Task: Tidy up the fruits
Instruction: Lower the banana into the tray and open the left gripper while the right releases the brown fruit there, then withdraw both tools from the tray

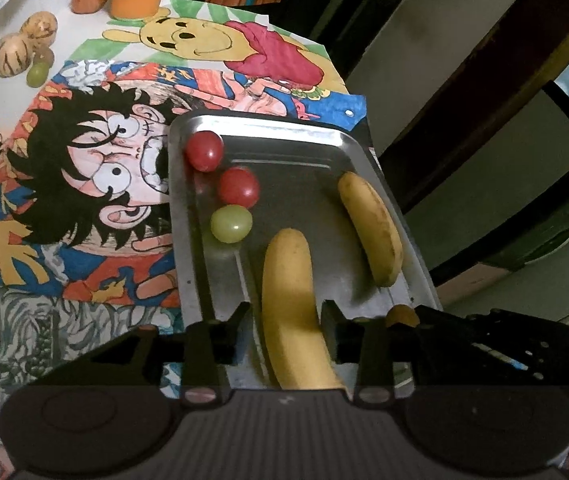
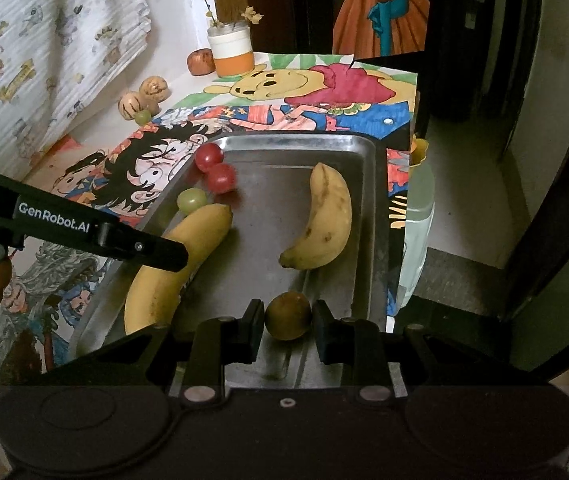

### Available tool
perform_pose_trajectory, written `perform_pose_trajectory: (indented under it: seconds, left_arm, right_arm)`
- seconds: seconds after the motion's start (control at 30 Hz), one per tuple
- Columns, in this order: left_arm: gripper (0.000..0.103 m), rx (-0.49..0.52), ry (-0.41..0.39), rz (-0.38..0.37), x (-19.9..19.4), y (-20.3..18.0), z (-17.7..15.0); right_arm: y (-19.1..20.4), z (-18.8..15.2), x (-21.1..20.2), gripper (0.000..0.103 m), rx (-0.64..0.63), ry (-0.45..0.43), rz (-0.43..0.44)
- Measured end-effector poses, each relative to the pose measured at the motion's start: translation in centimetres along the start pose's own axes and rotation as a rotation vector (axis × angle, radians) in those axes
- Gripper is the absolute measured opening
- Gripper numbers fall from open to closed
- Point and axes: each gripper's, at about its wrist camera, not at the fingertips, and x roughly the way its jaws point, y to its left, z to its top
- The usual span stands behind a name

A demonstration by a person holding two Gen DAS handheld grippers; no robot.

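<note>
The left hand-held gripper [image 1: 286, 322] straddles a banana [image 1: 290, 304] lying near-to-far, jaws apart; the right hand-held gripper [image 2: 287, 320] stands open around a brown fruit [image 2: 287, 315].

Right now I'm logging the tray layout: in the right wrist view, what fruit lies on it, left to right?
Large banana → green grape → two red grapes → brownish round fruit → small banana.
</note>
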Motion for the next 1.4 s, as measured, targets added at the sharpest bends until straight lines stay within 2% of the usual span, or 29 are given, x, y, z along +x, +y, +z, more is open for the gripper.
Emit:
perform_pose_trajectory:
  seconds: [0.2,0.3,0.37,0.57,0.73,0.87,1.17,1.4]
  left_arm:
    - [0.057,0.017,-0.03,0.023,-0.9,-0.3,-0.5]
    - [0.065,0.028,-0.057,0.033,-1.9,-0.8,-0.8]
    - [0.074,0.034,-0.081,0.043,-2.8,-1.2,-1.0]
    - [0.09,0.048,-0.158,0.057,-5.4,-2.0,-1.6]
    - [0.102,0.072,-0.232,0.1,-7.4,-2.5,-2.4]
    - [0.103,0.1,-0.268,0.159,-8.7,-2.8,-3.0]
    - [0.103,0.128,-0.328,0.235,-10.8,-2.4,-5.8]
    - [0.103,0.128,-0.337,0.257,-12.0,-1.4,-8.6]
  right_arm:
    - [0.0,-0.4,-0.8,0.036,0.016,-0.023,-0.003]
    - [0.1,-0.4,-1.6,0.044,0.017,-0.046,-0.007]
    - [0.2,-0.4,-2.3,0.05,0.015,-0.06,-0.007]
    - [0.0,-0.7,-4.4,0.069,0.034,-0.097,-0.004]
    - [0.1,-1.1,-6.2,0.083,0.059,-0.126,0.009]
    - [0.5,-1.3,-7.7,0.095,0.065,-0.158,0.01]
    - [1.7,-2.3,-10.0,0.102,0.075,-0.183,0.028]
    - [3.0,-3.5,-10.4,0.102,0.061,-0.135,0.061]
